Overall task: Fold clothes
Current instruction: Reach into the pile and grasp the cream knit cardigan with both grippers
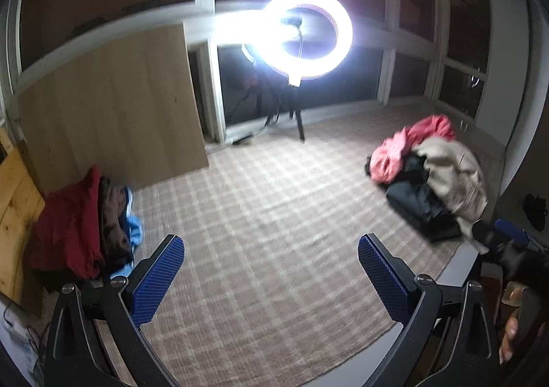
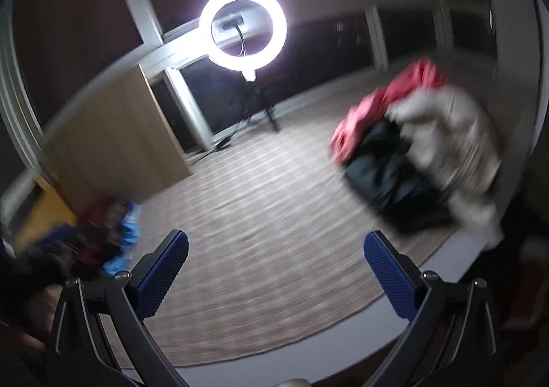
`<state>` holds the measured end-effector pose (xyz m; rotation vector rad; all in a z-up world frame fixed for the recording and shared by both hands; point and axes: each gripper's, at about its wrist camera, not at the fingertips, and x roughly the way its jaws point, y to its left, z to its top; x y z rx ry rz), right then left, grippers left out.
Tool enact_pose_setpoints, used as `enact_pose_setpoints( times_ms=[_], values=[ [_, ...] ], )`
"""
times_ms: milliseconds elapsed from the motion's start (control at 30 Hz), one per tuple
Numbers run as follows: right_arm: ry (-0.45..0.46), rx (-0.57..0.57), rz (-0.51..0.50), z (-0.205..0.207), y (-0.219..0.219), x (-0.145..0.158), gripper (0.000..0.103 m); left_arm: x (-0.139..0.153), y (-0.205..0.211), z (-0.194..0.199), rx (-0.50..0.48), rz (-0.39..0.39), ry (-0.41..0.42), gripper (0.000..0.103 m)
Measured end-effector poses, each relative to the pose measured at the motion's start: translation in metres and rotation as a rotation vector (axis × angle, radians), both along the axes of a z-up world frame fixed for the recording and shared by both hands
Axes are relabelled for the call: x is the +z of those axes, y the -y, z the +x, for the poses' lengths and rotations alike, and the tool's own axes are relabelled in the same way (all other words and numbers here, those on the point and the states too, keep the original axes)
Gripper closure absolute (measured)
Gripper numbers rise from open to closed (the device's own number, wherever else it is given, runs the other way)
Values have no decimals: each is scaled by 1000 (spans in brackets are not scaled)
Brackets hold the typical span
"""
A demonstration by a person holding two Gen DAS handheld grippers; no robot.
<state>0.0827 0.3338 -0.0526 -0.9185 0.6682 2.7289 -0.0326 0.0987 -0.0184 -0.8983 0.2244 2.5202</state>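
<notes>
Both grippers hang above a checked beige rug (image 1: 274,215) with nothing between their fingers: the left gripper (image 1: 271,249) has its blue-padded jaws spread wide, and the right gripper (image 2: 276,246) is likewise wide apart and empty. The clothes lie in two separate heaps on the rug, well apart from each other. At the right, an unfolded pile (image 1: 429,177) mixes a pink-red garment (image 1: 411,143), a cream garment (image 1: 453,174) and a dark one (image 1: 418,205); in the right wrist view this pile sits ahead and to the right of the fingers, smeared by motion blur. At the left, a neater stack (image 1: 85,225) leans by a wooden board (image 1: 113,105), with a dark red piece (image 1: 65,225), a brown piece and a light blue one (image 1: 135,232) showing at its edge. A lit ring light (image 1: 308,33) on a tripod stands at the far side of the rug before dark windows. Part of a hand (image 1: 511,335) shows at the right edge of the left wrist view.
</notes>
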Motion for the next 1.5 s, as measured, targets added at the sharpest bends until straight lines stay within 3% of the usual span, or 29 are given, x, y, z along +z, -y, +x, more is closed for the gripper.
enact_pose_setpoints(
  times_ms=[67, 233, 433, 500, 700, 900, 1067, 1133, 1200, 1233, 1367, 1500],
  values=[
    [78, -15, 42, -6, 1, -15, 0, -14, -1, -4, -7, -26, 30, 1],
    [192, -63, 265, -9, 6, -26, 0, -41, -1, -7, -35, -47, 85, 3],
    [230, -125, 263, 5, -34, -24, 0, -68, -1, -17, -61, 0, 213, 15],
    [245, -119, 288, 10, -48, -20, 0, -74, -2, -20, -51, 8, 233, 24],
    [169, -268, 463, 46, -104, 18, 0, -67, -14, -37, -32, 76, 266, 28],
    [144, -306, 438, 55, -189, 37, 0, -42, -57, -54, -42, 86, 214, 27],
    [133, -290, 432, 25, -268, 23, 2, -28, -139, -64, -126, 33, 191, 27],
    [154, -255, 414, 5, -297, 8, 12, -30, -191, -66, -188, 9, 217, 27],
    [188, -214, 375, -16, -325, -11, 32, -36, -244, -68, -255, 5, 259, 27],
    [207, -193, 351, -27, -340, -21, 36, -39, -262, -69, -274, 5, 274, 27],
    [267, -142, 239, -58, -386, -57, 37, -64, -365, -77, -347, -22, 333, 27],
    [296, -84, 208, -74, -405, -76, 37, -93, -435, -86, -373, -66, 392, 27]
  ],
)
